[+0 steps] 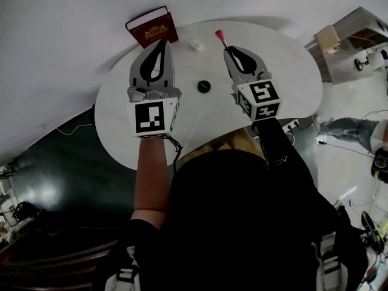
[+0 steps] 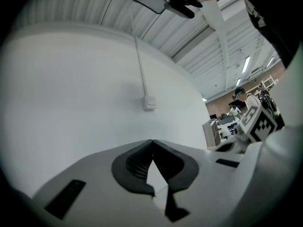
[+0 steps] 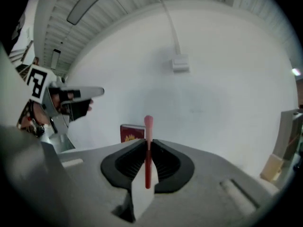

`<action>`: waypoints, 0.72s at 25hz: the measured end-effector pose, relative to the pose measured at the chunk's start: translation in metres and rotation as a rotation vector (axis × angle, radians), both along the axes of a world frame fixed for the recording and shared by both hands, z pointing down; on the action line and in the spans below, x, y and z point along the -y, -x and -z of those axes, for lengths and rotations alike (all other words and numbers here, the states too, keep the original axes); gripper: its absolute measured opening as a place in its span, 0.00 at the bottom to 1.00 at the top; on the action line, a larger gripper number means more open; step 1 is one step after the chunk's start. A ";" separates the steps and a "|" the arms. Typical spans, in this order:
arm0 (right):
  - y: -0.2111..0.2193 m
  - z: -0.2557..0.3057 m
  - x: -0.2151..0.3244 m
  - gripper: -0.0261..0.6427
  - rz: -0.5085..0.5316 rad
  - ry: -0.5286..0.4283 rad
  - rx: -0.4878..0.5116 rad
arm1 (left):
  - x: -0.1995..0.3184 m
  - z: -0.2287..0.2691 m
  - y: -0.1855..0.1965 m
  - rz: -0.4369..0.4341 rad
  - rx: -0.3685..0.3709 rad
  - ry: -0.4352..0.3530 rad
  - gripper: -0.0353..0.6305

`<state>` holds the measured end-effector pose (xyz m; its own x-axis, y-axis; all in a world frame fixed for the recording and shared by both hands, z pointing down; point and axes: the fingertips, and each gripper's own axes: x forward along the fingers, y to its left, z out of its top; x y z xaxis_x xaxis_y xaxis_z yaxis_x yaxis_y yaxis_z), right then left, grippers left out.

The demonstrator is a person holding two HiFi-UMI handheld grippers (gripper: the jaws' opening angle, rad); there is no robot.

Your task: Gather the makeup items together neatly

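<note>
My right gripper [image 1: 229,51] [image 3: 147,144] is shut on a thin red makeup brush [image 3: 147,167], whose pink tip [image 1: 219,35] sticks out past the jaws over the far part of the round white table [image 1: 279,71]. My left gripper [image 1: 162,42] [image 2: 152,142] is shut with nothing in it, its tips close to a dark red box with gold print [image 1: 151,28] [image 3: 132,133] at the table's far edge. Between the two grippers lie a small white item [image 1: 196,44] and, nearer me, a round black compact [image 1: 204,86].
A white wall with a cable duct and a switch box [image 2: 149,102] rises just behind the table. A beige shelf unit [image 1: 339,41] stands to the right, and another person's legs [image 1: 345,129] show on the floor there. Dark floor lies to the left.
</note>
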<state>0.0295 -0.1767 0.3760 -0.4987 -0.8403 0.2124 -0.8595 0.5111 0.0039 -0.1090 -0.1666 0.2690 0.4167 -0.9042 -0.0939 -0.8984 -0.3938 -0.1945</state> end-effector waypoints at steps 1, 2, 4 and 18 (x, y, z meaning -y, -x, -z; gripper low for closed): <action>-0.003 -0.024 0.003 0.11 -0.013 0.058 -0.015 | -0.001 -0.001 0.000 0.003 -0.001 0.004 0.06; -0.005 -0.048 0.005 0.11 -0.025 0.115 -0.035 | -0.003 -0.002 -0.001 0.006 -0.001 0.007 0.06; -0.009 -0.093 0.005 0.11 -0.039 0.218 -0.067 | -0.006 -0.005 0.000 0.013 0.001 0.011 0.06; -0.009 -0.260 -0.011 0.11 -0.094 0.648 -0.217 | -0.023 -0.026 0.031 0.094 -0.021 0.070 0.06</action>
